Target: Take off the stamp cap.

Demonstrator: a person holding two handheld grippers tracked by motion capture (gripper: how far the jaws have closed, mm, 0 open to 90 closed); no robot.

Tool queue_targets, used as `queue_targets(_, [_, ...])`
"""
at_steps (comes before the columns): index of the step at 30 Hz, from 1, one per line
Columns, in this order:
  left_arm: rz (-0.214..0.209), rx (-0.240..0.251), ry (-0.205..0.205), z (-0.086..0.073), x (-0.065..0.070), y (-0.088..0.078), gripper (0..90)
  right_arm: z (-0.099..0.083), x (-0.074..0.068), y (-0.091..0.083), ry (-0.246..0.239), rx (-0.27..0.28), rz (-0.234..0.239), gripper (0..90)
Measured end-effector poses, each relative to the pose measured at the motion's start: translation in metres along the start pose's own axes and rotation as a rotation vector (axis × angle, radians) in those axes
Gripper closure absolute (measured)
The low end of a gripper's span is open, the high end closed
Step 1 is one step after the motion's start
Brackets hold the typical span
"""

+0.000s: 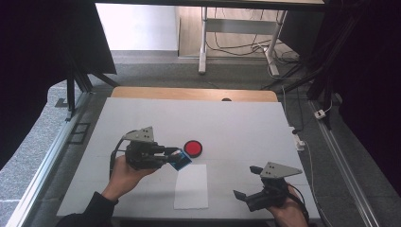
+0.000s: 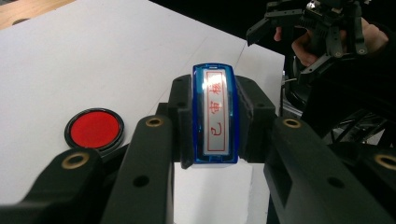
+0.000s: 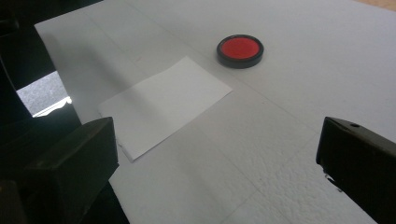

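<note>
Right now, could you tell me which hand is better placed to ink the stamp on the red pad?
Left, probably. Its claw is shut on the blue stamp right beside the red ink pad; the right claw is open, empty and farther off.

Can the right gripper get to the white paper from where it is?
Probably yes. The right gripper is open and holds nothing, and the white paper lies flat just beside it with bare table between. The left gripper, holding the blue stamp, sits above the paper's far end.

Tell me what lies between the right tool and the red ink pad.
Only the white paper sheet on the white table cover, seen in the right gripper view: it lies between the open right tool and the red ink pad.
</note>
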State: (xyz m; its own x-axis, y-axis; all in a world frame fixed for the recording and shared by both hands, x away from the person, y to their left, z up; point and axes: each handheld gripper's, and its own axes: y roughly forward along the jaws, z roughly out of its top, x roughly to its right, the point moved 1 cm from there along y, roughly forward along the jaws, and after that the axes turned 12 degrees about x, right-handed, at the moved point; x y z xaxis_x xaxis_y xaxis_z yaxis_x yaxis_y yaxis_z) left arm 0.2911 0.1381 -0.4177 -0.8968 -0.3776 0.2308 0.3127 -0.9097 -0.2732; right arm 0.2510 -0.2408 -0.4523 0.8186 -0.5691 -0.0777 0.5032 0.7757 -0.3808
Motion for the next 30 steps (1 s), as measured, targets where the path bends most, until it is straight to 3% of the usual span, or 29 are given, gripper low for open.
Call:
queue_targets(10, [-0.019, -0.012, 0.028, -0.002, 0.003, 0.003, 71.0, 0.007, -0.013, 0.023, -0.023, -0.036, 0.085, 0.0])
queue_targets(17, [-0.042, -0.009, 0.045, -0.001, 0.005, 0.003, 71.0, 0.010, -0.021, 0.038, -0.046, -0.053, 0.118, 0.0])
queue_targets(22, [-0.057, -0.003, 0.059, -0.001, 0.006, 0.002, 71.0, 0.014, -0.025, 0.048, -0.050, -0.067, 0.160, 0.0])
queue_targets(30, [-0.073, -0.004, 0.076, -0.001, 0.008, 0.002, 70.9, 0.019, -0.025, 0.060, -0.035, -0.076, 0.187, 0.0])
